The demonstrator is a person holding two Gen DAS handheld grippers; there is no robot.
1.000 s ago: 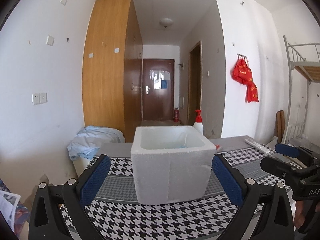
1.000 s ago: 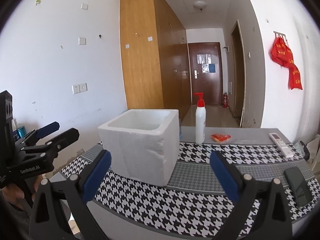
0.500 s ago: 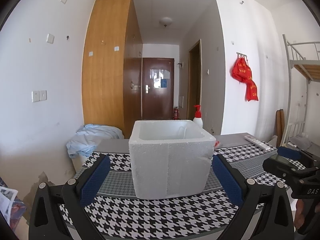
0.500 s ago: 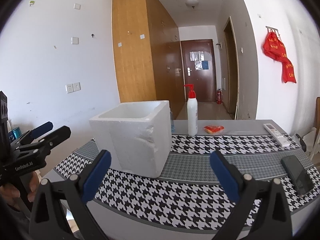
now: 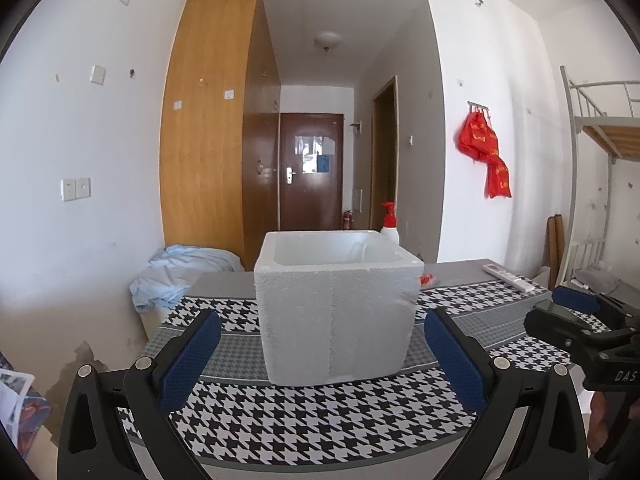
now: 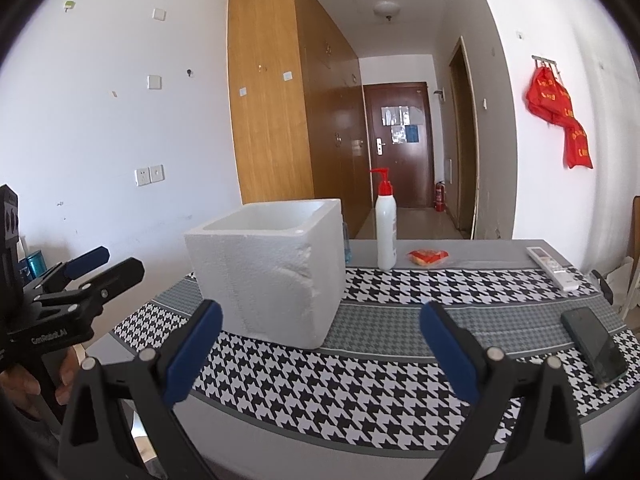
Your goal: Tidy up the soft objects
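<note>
Foam box (image 5: 336, 304) sits mid-desk (image 6: 384, 384), open top, looks empty. Soft stuff: blue cloth heap (image 5: 180, 276) off the desk's far left edge. Both your hand-held grippers, left (image 5: 320, 360) & right (image 6: 320, 352), spread wide, holding nothing. Pre-grasp stage, I'd say; next, reach left for the cloth.

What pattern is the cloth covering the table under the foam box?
Black-and-white houndstooth tablecloth with plain grey bands, under the white foam box; clearest in the right wrist view.
</note>
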